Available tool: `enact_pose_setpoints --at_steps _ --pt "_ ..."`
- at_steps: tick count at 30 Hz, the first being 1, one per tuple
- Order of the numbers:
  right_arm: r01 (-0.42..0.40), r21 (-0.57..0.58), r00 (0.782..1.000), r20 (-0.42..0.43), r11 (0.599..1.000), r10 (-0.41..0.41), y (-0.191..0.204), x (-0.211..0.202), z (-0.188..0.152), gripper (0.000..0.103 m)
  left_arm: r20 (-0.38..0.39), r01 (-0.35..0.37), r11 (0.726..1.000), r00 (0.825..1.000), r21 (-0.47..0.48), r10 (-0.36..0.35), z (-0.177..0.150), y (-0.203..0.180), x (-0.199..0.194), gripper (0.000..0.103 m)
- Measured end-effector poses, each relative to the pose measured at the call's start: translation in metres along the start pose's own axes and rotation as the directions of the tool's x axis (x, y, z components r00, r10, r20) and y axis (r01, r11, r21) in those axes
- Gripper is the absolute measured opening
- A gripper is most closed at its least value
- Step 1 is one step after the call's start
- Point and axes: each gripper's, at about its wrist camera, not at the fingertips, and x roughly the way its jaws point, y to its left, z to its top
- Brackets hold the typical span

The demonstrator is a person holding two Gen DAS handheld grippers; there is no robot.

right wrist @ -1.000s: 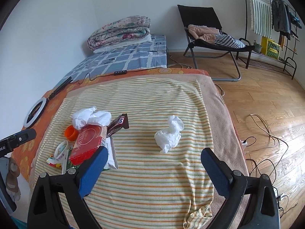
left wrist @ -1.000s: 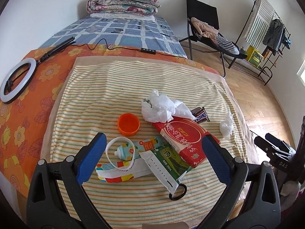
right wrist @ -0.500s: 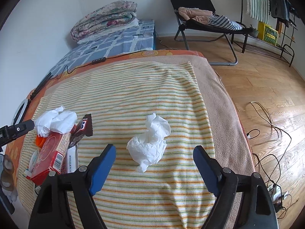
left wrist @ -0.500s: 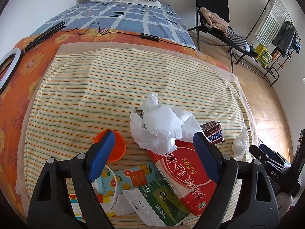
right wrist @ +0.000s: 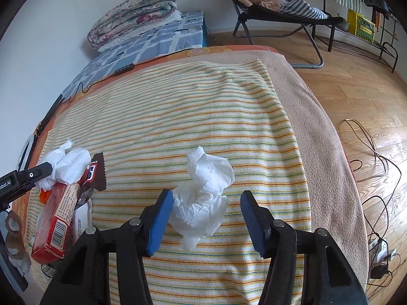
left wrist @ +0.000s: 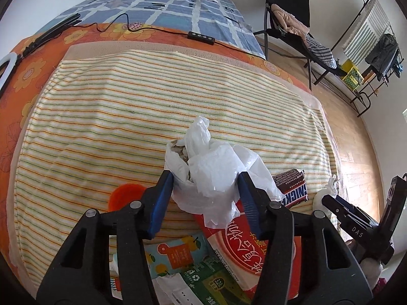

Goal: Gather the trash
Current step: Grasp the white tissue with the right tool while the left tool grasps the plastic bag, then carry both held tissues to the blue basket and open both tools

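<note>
A crumpled white plastic bag (left wrist: 211, 167) lies on the striped blanket (left wrist: 127, 106), resting partly on a red box (left wrist: 254, 244). My left gripper (left wrist: 204, 198) is open, its blue jaws on either side of the bag and touching it. A crumpled white tissue (right wrist: 203, 198) lies alone on the blanket. My right gripper (right wrist: 206, 216) is open and straddles the tissue; the left pad is next to it, the right pad is apart.
Beside the bag are an orange lid (left wrist: 124, 195), a Snickers wrapper (left wrist: 292, 185), a green-and-white packet (left wrist: 216, 284) and an orange-print carton (left wrist: 175, 256). A cable with a remote (left wrist: 201, 36) crosses the bed behind. A folding chair (right wrist: 279, 7) and floor cables (right wrist: 376, 172) are to the right.
Both grippers have moved forward and down. The left one now straddles the plastic bag with narrower jaws. The right one now straddles the tissue.
</note>
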Motion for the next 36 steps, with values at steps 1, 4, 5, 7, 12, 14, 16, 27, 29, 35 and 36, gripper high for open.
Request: enact_pose_setpoints --at_steps 1,4,5,7,12,14,16,27,29,35,36 --pt "-0.004 0.001 1.000 -0.001 1.000 0.004 0.000 0.001 0.000 0.053 0.002 -0.002 1.000 1.000 0.006 0.002 0.000 -0.001 0.000 0.052" --pt "-0.013 0.004 1.000 -0.001 1.000 0.013 -0.002 0.002 0.000 0.044 0.013 -0.009 1.000 1.000 0.009 0.008 0.000 -0.002 -0.001 0.048" --pt "-0.021 0.006 1.000 0.000 1.000 0.021 -0.002 0.002 0.000 0.040 0.018 -0.009 1.000 1.000 0.010 0.009 0.000 -0.002 -0.002 0.047" --pt "-0.043 0.013 0.999 0.005 0.999 0.043 -0.002 0.001 0.000 0.028 0.029 -0.012 1.000 1.000 0.011 0.012 0.000 -0.002 -0.004 0.043" --pt "-0.036 -0.001 0.999 0.029 0.999 0.036 0.001 -0.005 -0.002 0.014 0.068 -0.011 1.000 0.998 -0.009 0.011 0.005 0.002 -0.016 0.042" --pt "-0.050 0.004 0.998 0.038 0.999 0.050 0.001 -0.008 -0.002 0.013 0.083 -0.004 1.000 0.997 -0.017 0.005 0.007 0.004 -0.023 0.042" --pt "-0.052 0.002 0.997 0.050 0.999 0.051 0.001 -0.014 -0.002 0.013 0.100 0.000 1.000 0.995 -0.021 0.002 0.009 0.004 -0.030 0.042" --pt "-0.083 -0.034 0.984 0.156 0.996 0.087 0.016 -0.068 -0.003 0.012 0.190 -0.004 0.998 0.982 0.058 -0.008 0.002 -0.007 -0.089 0.042" --pt "-0.087 -0.055 0.980 0.174 0.995 0.095 0.023 -0.080 -0.006 0.012 0.197 0.003 0.997 0.980 0.073 -0.017 -0.004 -0.008 -0.103 0.042" --pt "-0.121 -0.100 0.968 0.209 0.988 0.140 0.042 -0.119 -0.024 0.012 0.214 0.014 0.993 0.976 0.114 -0.038 -0.031 -0.005 -0.148 0.042" --pt "-0.130 -0.103 0.966 0.209 0.986 0.149 0.044 -0.124 -0.027 0.012 0.217 0.016 0.993 0.975 0.119 -0.041 -0.036 -0.004 -0.156 0.042"
